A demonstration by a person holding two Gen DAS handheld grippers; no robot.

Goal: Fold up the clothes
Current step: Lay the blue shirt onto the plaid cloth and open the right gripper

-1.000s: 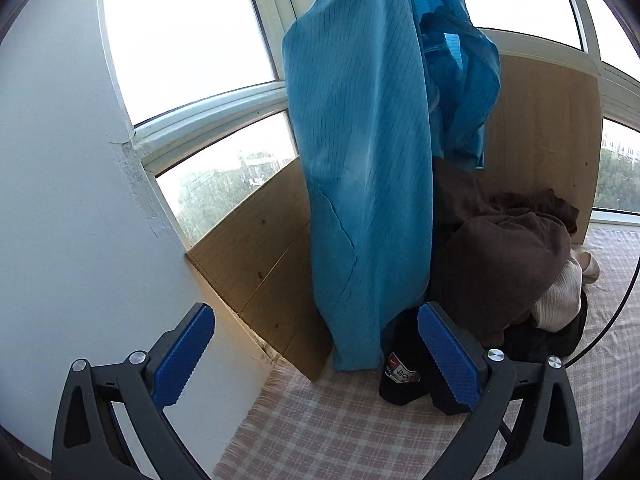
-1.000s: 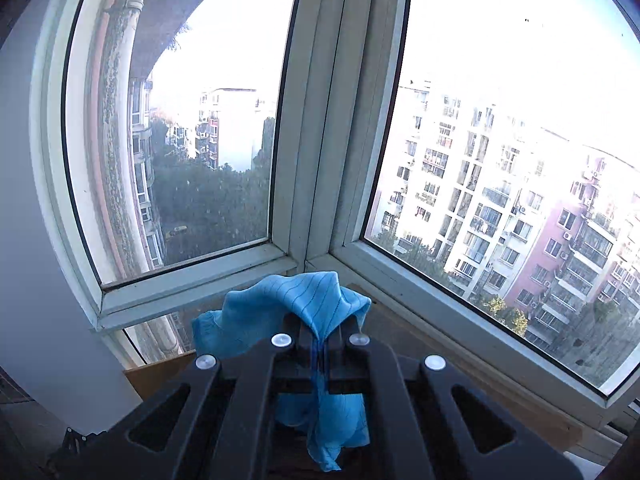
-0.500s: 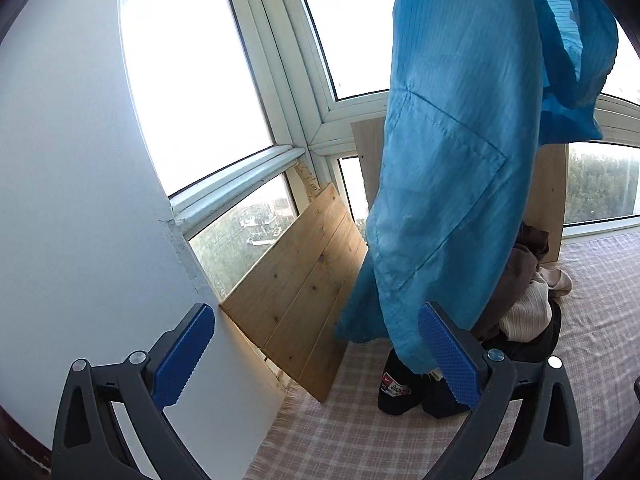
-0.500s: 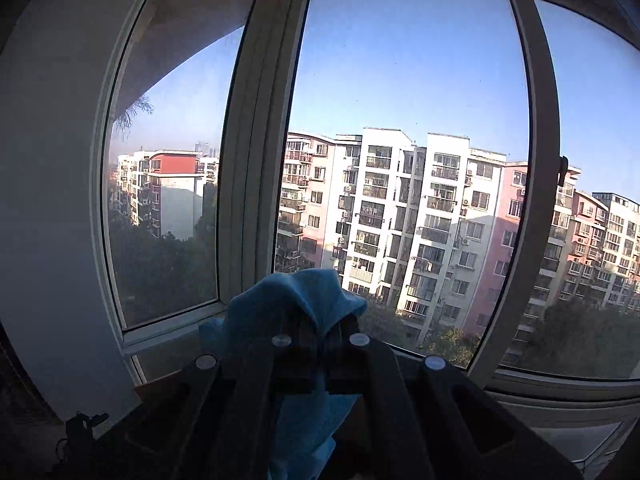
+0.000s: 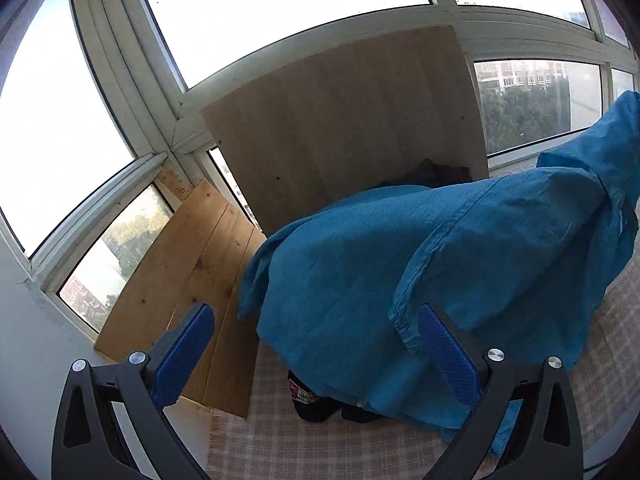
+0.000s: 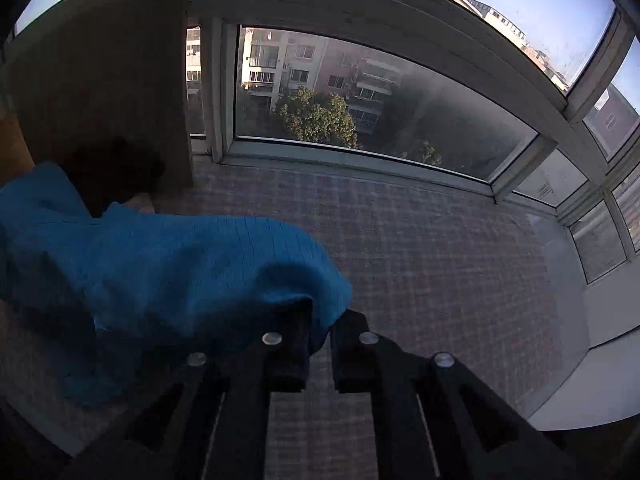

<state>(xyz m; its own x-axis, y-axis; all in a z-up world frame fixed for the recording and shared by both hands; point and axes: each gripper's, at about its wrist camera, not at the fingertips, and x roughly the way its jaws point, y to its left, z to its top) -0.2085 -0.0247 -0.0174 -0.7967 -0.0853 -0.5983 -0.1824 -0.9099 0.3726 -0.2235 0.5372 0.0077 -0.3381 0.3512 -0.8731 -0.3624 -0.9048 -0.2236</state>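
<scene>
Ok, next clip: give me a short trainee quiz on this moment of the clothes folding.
1. True or false: the left tongs are shut on the blue ribbed garment.
2. The garment lies draped over: A) a heap of dark clothing, B) a chair, C) a radiator.
3. What leans against the window behind the garment?
Key: 1 false, the tongs stand open; 2 A; 3 a pale wooden board.
</scene>
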